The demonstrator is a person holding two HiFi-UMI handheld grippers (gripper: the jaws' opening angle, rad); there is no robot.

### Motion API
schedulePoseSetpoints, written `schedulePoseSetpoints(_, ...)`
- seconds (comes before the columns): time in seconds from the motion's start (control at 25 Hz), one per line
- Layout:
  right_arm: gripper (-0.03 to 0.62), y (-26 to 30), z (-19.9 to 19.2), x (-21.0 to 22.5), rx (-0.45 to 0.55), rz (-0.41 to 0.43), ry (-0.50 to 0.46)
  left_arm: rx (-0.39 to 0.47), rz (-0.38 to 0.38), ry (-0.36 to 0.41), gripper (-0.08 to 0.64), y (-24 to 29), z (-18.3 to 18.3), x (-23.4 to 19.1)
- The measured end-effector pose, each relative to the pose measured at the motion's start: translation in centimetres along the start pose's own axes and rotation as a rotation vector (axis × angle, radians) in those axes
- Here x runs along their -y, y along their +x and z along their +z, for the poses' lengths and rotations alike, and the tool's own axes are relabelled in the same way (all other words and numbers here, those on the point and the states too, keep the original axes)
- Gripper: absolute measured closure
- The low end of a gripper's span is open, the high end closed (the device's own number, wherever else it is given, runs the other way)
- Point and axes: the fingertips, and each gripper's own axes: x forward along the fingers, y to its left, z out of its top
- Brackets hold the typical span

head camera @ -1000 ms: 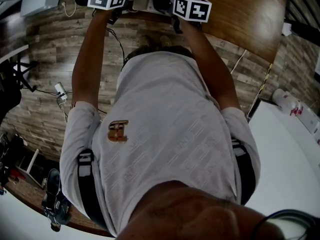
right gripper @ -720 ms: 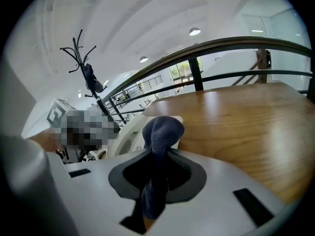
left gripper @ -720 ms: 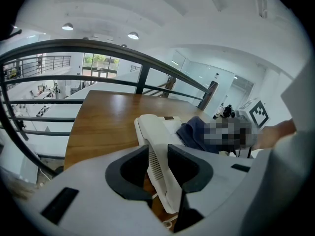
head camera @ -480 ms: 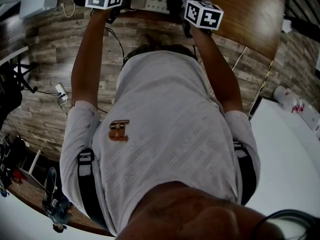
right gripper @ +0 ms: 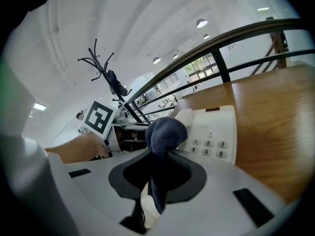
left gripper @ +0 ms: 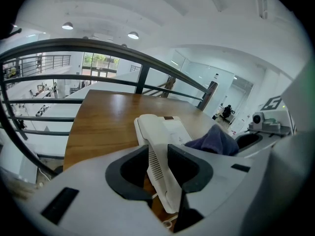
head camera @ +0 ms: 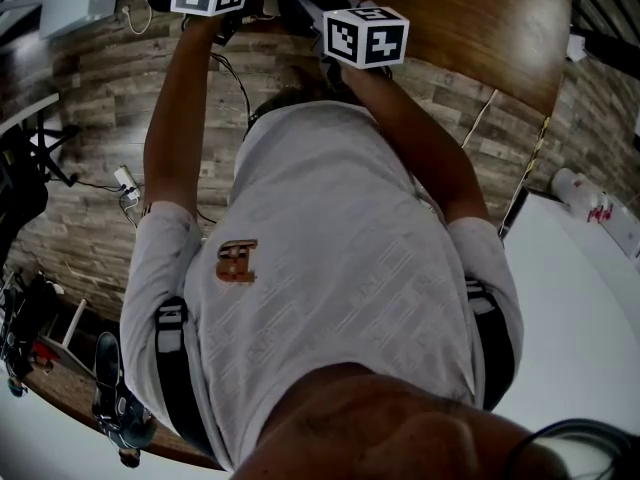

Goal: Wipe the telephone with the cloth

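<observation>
I'm pinching the handset (left gripper: 147, 129) in my left gripper (left gripper: 158, 167) and clamping the blue cloth (right gripper: 166, 132) in my right gripper (right gripper: 157, 168). Wiping is probably underway, with the telephone (right gripper: 216, 127) keypad likely remaining.

Brown wood tabletop (head camera: 480, 28), rounded near edge, above grey-brown plank floor (head camera: 90, 108). White plug block (head camera: 122, 180) on floor, left of and well apart from tabletop's near edge. White counter (head camera: 570, 308) to the right, sep. from tabletop; white bottle w/ red marks (head camera: 578, 200) lying at its far edge. Dark metal railing (left gripper: 108, 45) runs beyond tabletop's far edge, round ceiling lights (left gripper: 133, 35) overhead. Black coat stand (right gripper: 106, 73) in bkgd.
</observation>
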Motion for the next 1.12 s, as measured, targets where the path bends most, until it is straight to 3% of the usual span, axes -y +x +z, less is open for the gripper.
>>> schedulePoseSetpoints(0.28,0.52,2.1,-2.0,-0.9,-0.049,0.007,0.036,-0.01,-0.005,0.012,0.431,0.0,0.1,0.3)
schedulePoseSetpoints(0.56,0.52,2.6,-2.8,0.4,-0.068,-0.036,0.009,-0.013,-0.011,0.02,0.431,0.0,0.1,0.4)
schedulePoseSetpoints(0.8,0.52,1.4,-3.1,2.9,-0.069,-0.093,-0.004,-0.007,-0.009,0.019,0.433,0.0,0.1,0.3)
schedulePoseSetpoints(1.12,0.52,-1.5,-3.0,6.7,-0.046,-0.168,0.051,0.005,0.005,0.01,0.433,-0.2,0.0,0.2)
